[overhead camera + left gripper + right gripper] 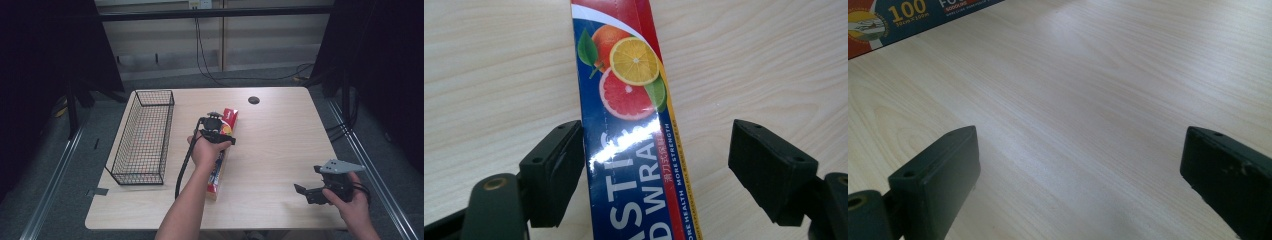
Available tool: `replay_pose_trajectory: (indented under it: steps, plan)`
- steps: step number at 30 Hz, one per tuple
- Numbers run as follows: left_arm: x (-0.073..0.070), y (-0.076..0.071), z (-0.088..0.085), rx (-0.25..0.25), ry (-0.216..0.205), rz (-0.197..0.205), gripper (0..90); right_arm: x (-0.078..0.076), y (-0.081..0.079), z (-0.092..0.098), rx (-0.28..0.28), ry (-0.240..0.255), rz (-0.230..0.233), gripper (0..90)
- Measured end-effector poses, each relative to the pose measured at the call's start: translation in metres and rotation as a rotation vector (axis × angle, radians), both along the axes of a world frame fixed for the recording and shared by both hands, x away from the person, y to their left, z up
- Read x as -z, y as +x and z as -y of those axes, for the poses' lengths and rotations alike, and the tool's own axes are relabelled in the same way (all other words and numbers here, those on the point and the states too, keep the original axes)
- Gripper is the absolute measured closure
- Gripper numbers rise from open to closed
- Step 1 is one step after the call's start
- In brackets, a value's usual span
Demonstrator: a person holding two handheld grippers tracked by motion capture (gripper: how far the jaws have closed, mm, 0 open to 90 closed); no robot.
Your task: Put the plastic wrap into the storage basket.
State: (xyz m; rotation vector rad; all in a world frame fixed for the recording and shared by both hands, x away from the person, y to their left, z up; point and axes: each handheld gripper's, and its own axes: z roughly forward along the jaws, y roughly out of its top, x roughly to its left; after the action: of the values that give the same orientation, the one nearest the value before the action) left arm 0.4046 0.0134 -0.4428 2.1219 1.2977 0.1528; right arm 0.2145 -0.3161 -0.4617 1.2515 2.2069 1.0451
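A long plastic-wrap box (229, 117) with citrus fruit printed on a blue and red face (624, 75) lies flat near the table's middle, running front to back. My left gripper (212, 131) hovers over its far half, open, with its jaws straddling the box (656, 145). One jaw sits against the box's side and the other stands well off it. My right gripper (306, 192) is open near the front right of the table, with bare wood between its jaws (1078, 150). A corner of the box (908, 15) shows at the top left of the right gripper view.
A black wire basket (165, 137) stands empty on the left part of the wooden table (280, 145), parallel to the box. A small black round cap (254, 99) is set in the tabletop at the back. Cables hang behind the table.
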Motion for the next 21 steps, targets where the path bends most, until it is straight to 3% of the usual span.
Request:
replay_pose_trajectory:
  steps: [12,21]
  plan:
    - [0.015,0.004,0.007,-0.011,0.057,-0.035,24.5,0.000,-0.001,0.001,0.001,0.002,-0.001,2.6]
    - [0.018,0.009,0.008,-0.038,0.103,-0.075,36.4,-0.001,-0.001,0.002,0.000,-0.002,0.002,2.6]
